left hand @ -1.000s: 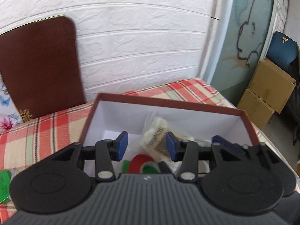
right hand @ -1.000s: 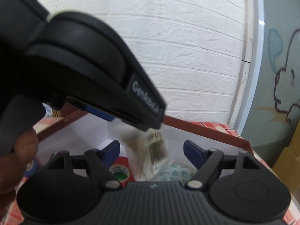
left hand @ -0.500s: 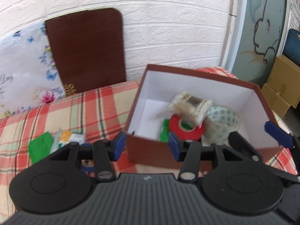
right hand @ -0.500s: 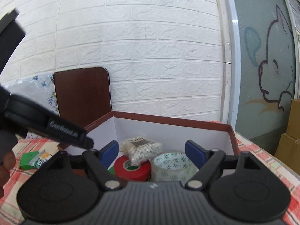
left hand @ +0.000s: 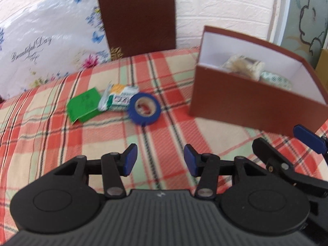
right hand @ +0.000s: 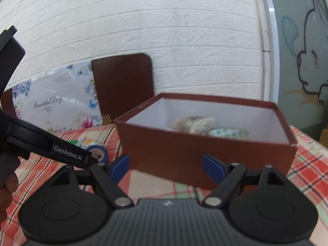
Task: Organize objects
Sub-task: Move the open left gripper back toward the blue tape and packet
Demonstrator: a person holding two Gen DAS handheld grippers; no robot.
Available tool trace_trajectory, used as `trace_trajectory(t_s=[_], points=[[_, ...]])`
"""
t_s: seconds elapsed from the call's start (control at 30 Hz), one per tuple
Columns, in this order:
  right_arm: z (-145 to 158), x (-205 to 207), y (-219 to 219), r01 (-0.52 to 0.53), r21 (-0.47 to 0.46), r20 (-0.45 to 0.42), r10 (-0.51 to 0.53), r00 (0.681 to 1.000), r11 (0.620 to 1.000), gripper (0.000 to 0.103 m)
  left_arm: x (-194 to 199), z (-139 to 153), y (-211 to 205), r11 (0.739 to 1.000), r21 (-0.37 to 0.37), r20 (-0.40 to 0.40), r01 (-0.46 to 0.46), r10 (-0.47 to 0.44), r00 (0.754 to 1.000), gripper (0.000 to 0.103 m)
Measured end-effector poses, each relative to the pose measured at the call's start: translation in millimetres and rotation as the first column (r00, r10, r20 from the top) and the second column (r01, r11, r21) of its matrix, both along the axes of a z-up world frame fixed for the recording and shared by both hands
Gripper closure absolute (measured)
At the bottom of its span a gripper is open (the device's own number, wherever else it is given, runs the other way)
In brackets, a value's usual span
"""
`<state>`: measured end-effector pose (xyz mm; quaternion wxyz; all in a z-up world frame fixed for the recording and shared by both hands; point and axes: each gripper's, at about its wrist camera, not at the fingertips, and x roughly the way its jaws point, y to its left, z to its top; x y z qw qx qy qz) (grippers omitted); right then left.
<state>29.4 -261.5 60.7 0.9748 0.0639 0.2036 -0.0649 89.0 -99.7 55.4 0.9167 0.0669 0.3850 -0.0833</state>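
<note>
A blue tape roll (left hand: 144, 108) lies on the checked cloth beside a white-and-green packet (left hand: 117, 98) and a green packet (left hand: 84, 104). My left gripper (left hand: 160, 158) hovers open over the cloth in front of the roll, nothing between its fingers. To the right stands the brown box (left hand: 235, 100), holding a clear bag of pale beads (left hand: 244, 65) and a patterned tape roll (left hand: 276, 81). My right gripper (right hand: 166, 166) is open and empty, facing the box (right hand: 205, 153) from just in front. The bag (right hand: 194, 124) and patterned roll (right hand: 229, 133) show over its rim.
A dark brown board (left hand: 137, 14) and a floral panel (left hand: 47, 43) lean on the white brick wall behind the table. A hand (right hand: 7, 188) holds the left gripper's body (right hand: 51, 149) at the left of the right wrist view. A cardboard box (left hand: 322, 65) stands past the table's right side.
The bead bag came to lie in the box. My left gripper drew back from over the box and swung left toward the blue roll. The right gripper pulled back from the box.
</note>
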Motion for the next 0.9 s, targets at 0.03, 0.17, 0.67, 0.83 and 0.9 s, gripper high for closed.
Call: trace_trajectory(t_s=[0.03,0.17,0.67,0.83,0.9], points=[[-2,1,4,-0.009,0.006,-0.015,0.009,1.000,1.000,0.022,-1,-3,6,1.000,0.003,-0.006,-0.012,0.012,1.000,0.051],[-10,8,21,-0.050,0.018,-0.062,0.051,0.997,0.999,0.022,-4,-15,31,0.998,0.004,-0.030,-0.060,0.061,0.998,0.050],[-34,26,89,-0.198,-0.032,-0.209,0.187,0.960,0.980,0.022,0,-44,111,0.976,-0.010,-0.045,-0.217,0.216,0.975,0.048],[-41,34,105,-0.245,-0.057,-0.243,0.225,0.944,0.968,0.022,2,-48,130,0.969,-0.014,-0.022,-0.247,0.246,0.969,0.046],[-44,38,111,-0.264,-0.061,-0.255,0.241,0.937,0.963,0.022,5,-48,140,0.965,-0.012,-0.003,-0.262,0.262,0.965,0.046]])
